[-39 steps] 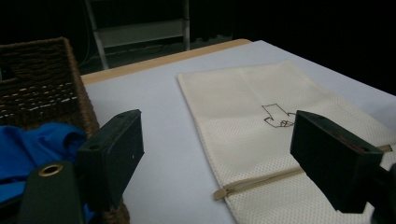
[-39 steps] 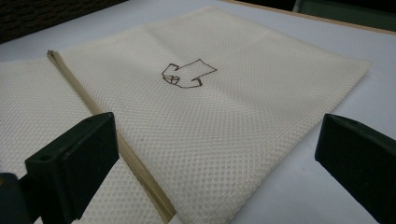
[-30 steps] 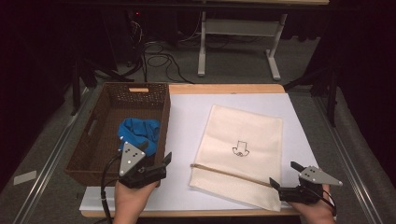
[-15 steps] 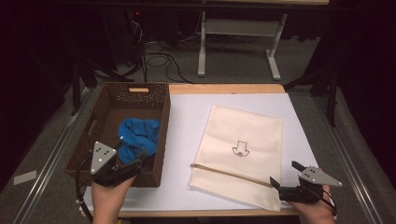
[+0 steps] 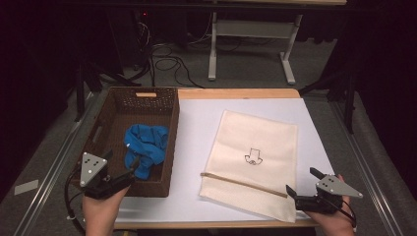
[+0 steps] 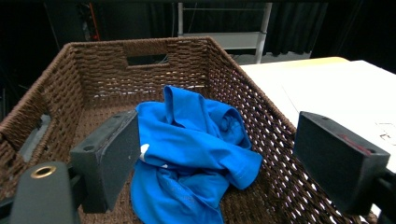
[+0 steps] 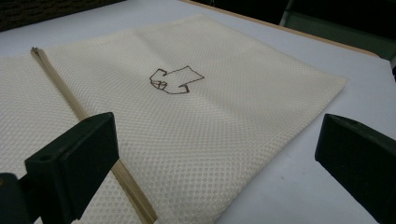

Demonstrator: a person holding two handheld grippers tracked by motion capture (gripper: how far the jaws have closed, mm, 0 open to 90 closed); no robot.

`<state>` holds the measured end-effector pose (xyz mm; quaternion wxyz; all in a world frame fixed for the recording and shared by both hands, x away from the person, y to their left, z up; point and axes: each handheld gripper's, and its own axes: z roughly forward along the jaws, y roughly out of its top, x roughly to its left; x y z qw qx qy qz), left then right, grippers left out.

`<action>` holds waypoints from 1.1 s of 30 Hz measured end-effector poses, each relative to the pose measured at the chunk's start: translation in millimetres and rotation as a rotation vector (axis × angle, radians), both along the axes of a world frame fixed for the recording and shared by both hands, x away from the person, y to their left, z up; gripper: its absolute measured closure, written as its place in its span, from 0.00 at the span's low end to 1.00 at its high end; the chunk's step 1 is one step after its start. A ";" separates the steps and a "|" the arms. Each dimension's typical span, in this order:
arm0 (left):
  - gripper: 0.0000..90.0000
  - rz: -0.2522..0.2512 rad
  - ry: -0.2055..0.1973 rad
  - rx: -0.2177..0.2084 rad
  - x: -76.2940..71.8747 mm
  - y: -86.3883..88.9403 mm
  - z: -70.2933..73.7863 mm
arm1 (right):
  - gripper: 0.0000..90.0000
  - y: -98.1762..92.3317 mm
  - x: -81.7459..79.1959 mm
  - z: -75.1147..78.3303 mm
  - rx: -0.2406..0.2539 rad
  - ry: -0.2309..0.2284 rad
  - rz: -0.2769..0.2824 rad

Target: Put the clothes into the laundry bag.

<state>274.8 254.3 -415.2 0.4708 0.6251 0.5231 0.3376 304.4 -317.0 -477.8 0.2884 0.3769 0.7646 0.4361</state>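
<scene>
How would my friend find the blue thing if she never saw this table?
Look at the brown woven basket on the table's left side. Inside it, toward the near end, lies a crumpled bright blue cloth. It is the only thing in the basket and the only blue thing here; the cream mesh bag beside the basket lies flat.

My left gripper (image 5: pixel 129 173) hangs at the near left of the table, jaws spread wide and holding nothing. My right gripper (image 5: pixel 303 183) sits low at the near right, jaws wide too.
</scene>
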 end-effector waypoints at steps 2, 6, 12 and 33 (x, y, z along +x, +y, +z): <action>0.17 -0.003 0.006 -0.006 1.1 -0.5 -2.1 | 0.00 -0.7 0.4 0.5 0.007 0.002 0.001; 0.17 -0.008 0.002 -0.004 2.2 -3.4 -2.2 | 0.00 -0.7 -0.7 2.9 0.009 -0.011 0.000; 0.17 0.005 0.008 -0.013 9.5 -10.3 -0.7 | 0.00 -0.3 -0.5 1.3 0.011 -0.003 0.003; 0.17 -0.012 -0.005 0.037 50.8 -32.3 20.4 | 0.00 -4.3 0.9 -2.2 0.054 0.020 0.028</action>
